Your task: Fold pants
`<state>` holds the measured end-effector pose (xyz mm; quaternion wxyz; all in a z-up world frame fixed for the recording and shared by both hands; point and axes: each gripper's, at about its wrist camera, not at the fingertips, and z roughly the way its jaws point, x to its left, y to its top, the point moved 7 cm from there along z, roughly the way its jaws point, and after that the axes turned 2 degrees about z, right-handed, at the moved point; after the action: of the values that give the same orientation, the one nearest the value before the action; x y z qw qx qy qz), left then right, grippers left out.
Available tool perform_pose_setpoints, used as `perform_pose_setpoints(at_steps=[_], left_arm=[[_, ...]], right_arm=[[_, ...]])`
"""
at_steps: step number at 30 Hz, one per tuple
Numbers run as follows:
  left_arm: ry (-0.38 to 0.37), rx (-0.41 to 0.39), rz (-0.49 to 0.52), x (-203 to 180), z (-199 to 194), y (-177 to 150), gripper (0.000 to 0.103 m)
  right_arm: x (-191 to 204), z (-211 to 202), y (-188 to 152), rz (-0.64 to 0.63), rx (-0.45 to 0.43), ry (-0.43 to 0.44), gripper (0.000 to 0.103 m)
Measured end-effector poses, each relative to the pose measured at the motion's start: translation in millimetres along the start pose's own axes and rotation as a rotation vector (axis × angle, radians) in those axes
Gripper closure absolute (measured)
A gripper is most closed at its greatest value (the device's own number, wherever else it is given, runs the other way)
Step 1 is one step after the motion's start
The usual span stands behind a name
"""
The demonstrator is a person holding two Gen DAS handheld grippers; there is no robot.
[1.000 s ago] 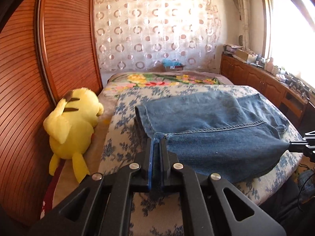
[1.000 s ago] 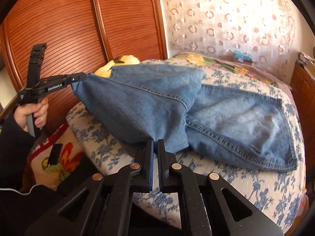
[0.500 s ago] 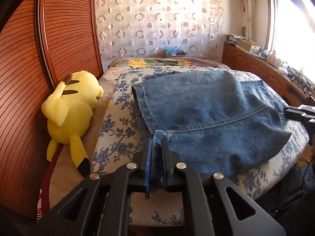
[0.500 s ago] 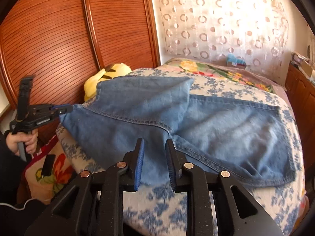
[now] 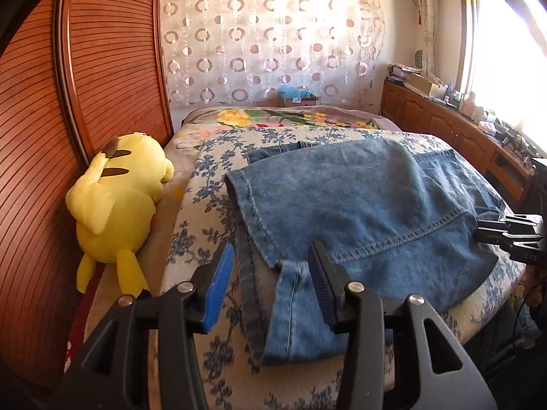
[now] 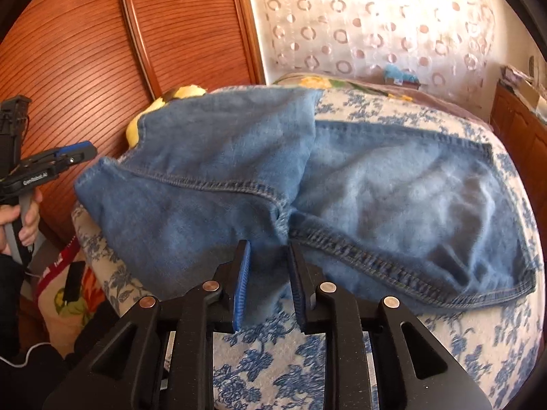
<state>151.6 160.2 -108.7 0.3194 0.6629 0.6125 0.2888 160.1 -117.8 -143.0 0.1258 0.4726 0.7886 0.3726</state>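
Blue jeans (image 5: 359,205) lie folded on the flower-print bed cover (image 5: 201,212). My left gripper (image 5: 271,273) hovers at the near left corner of the fold. Its jaws are opening, and a loose denim hem (image 5: 294,294) lies between them, close to the right finger, with no pad pressing on it. In the right wrist view the jeans (image 6: 393,198) spread across the bed. There my right gripper (image 6: 268,276) stands open at the near edge, with a denim fold lying slack between its fingers. The right gripper (image 5: 509,235) also shows at the jeans' right edge, and the left gripper (image 6: 77,152) beside their left corner.
A yellow plush toy (image 5: 116,212) lies along the bed's left side against slatted wooden doors (image 5: 112,68). A low wooden cabinet (image 5: 444,123) with clutter runs under the window at right. A hand (image 6: 27,215) holds the left gripper's handle. A bright floral blanket (image 5: 273,116) covers the far end.
Both grippers were shut on the lifted denim and have let it go. The folded part has come down flat on the bed, and both pairs of jaws have spread.
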Motion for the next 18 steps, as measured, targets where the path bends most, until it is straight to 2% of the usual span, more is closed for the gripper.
perform_pose_setpoints(at_steps=[2, 4, 6, 10, 12, 16, 18], left_arm=[[-0.012, 0.002, -0.014, 3.2, 6.0, 5.9, 0.038], [-0.024, 0.002, -0.018, 5.6, 11.1, 12.3, 0.038], [-0.001, -0.016, 0.002, 7.5, 16.1, 21.6, 0.038], [-0.001, -0.022, 0.016, 12.4, 30.9, 34.3, 0.038], [-0.011, -0.02, 0.016, 15.5, 39.7, 39.0, 0.038], [-0.003, 0.007, 0.026, 20.3, 58.0, 41.6, 0.038], [0.004, 0.022, 0.039, 21.8, 66.7, 41.6, 0.038]], right_arm=[[-3.4, -3.6, 9.3, -0.002, -0.016, -0.007, 0.074], [-7.6, -5.5, 21.4, -0.004, -0.04, -0.013, 0.071], [-12.2, -4.7, 34.2, -0.01, -0.056, -0.023, 0.067], [-16.4, 1.0, 61.1, -0.037, -0.09, -0.04, 0.063], [-18.0, 6.1, 73.9, -0.045, -0.102, -0.04, 0.056], [-21.7, 19.3, 95.5, -0.018, -0.11, 0.005, 0.052], [-23.6, 27.0, 106.2, -0.016, -0.114, 0.001, 0.052]])
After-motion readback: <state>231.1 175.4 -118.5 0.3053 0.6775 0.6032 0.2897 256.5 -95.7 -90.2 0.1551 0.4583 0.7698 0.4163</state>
